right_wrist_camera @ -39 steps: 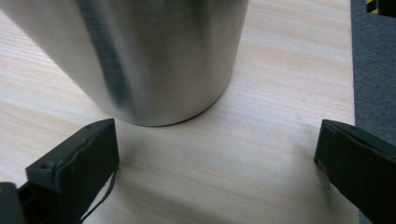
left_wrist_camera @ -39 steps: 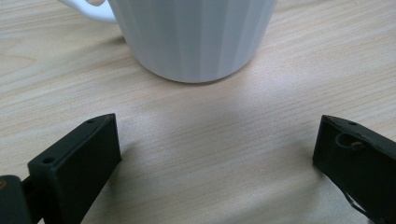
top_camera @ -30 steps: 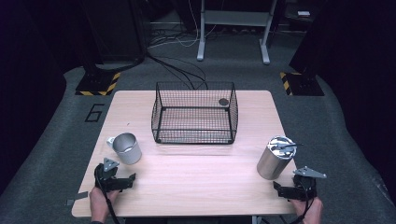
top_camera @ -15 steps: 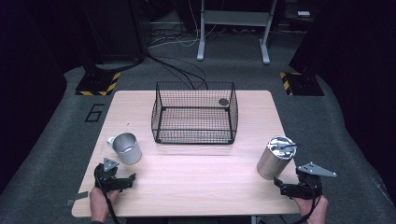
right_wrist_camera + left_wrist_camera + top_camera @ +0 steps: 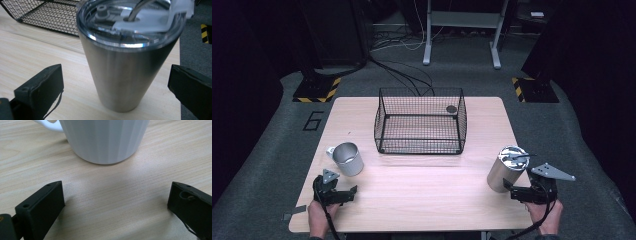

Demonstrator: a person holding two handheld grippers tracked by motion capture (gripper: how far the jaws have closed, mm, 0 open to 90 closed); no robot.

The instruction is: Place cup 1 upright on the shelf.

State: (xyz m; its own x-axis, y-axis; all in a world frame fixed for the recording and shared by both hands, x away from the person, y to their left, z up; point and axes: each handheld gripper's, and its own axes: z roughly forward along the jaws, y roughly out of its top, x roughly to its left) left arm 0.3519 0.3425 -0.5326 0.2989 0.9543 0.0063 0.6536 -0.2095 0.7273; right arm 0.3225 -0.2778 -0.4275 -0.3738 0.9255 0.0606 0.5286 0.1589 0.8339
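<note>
Standing upright near the right front corner of the pale wooden desk (image 5: 422, 200), the tapered stainless-steel tumbler with a clear plastic lid (image 5: 506, 169) is just ahead of the right gripper (image 5: 523, 192), whose jaws are spread wide and hold nothing. In the right gripper view the tumbler (image 5: 127, 62) sits between the two black jaws but farther out, with bare desk on either side of it and no contact. The person's right hand (image 5: 544, 216) grips that tool from the desk's near edge, the grey three-cornered plate on top.

Toward the left front, the white ribbed mug with a handle (image 5: 346, 158) stands upright, open side up. The left gripper (image 5: 343, 192) lies low just short of it, jaws wide apart and empty; the left hand (image 5: 321, 216) comes in from the near edge. The left gripper view shows the mug's (image 5: 105, 140) fluted wall and handle close up, beyond the jaw tips, with bare wood between.

The high view adds the black wire-mesh basket (image 5: 421, 121) at the desk's middle rear, with a small dark round object (image 5: 451, 108) at its far right corner.
</note>
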